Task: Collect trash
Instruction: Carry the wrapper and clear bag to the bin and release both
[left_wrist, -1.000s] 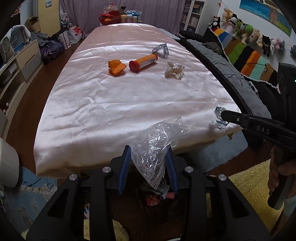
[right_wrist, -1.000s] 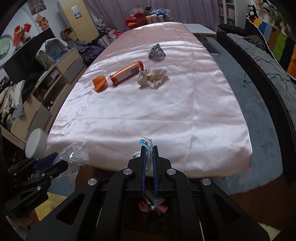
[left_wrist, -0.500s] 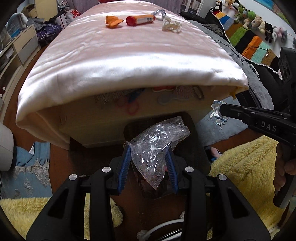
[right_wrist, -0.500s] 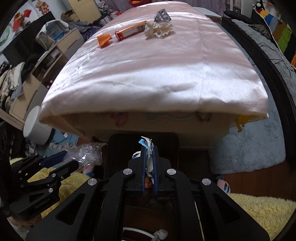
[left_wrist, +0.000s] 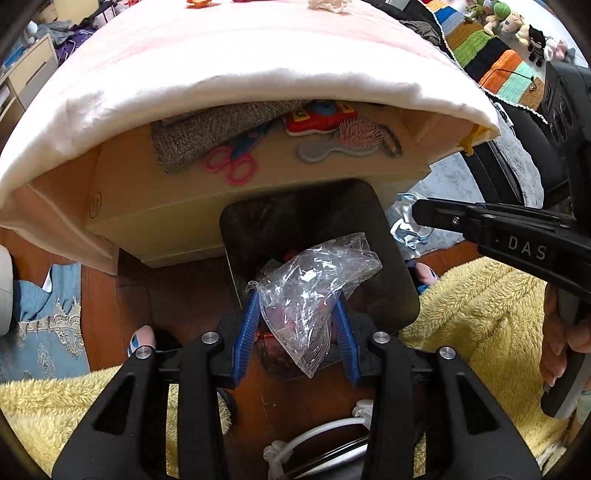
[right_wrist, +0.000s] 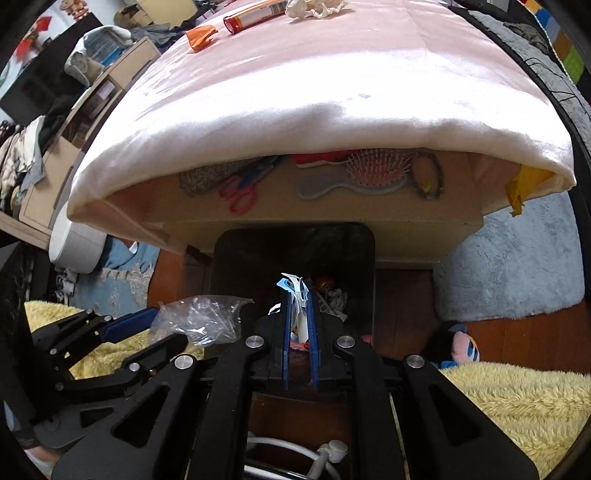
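Observation:
My left gripper (left_wrist: 295, 299) is shut on a crumpled clear plastic bag (left_wrist: 314, 280) and holds it over the black trash bin (left_wrist: 399, 291) on the floor. My right gripper (right_wrist: 298, 291) is shut on a small blue-and-white wrapper (right_wrist: 293, 286), also over the bin (right_wrist: 229, 258), which has trash in it. The right gripper shows in the left wrist view (left_wrist: 415, 214) with the wrapper (left_wrist: 406, 225). The left gripper with the bag (right_wrist: 199, 317) shows in the right wrist view. An orange tube (right_wrist: 255, 13), an orange wrapper (right_wrist: 201, 36) and a crumpled tissue (right_wrist: 314, 7) lie on the pink-covered table (right_wrist: 332, 92).
A shelf under the tabletop holds scissors (left_wrist: 232, 162), a hairbrush (left_wrist: 343, 140) and a grey cloth (left_wrist: 207, 133). Yellow fluffy rug (left_wrist: 480, 302) lies to both sides of the bin, a grey rug (right_wrist: 517, 266) to the right. A white cable (right_wrist: 295, 450) runs near the bin.
Both grippers have dropped and tilted down from the table edge to just above the bin, each still holding its piece of trash.

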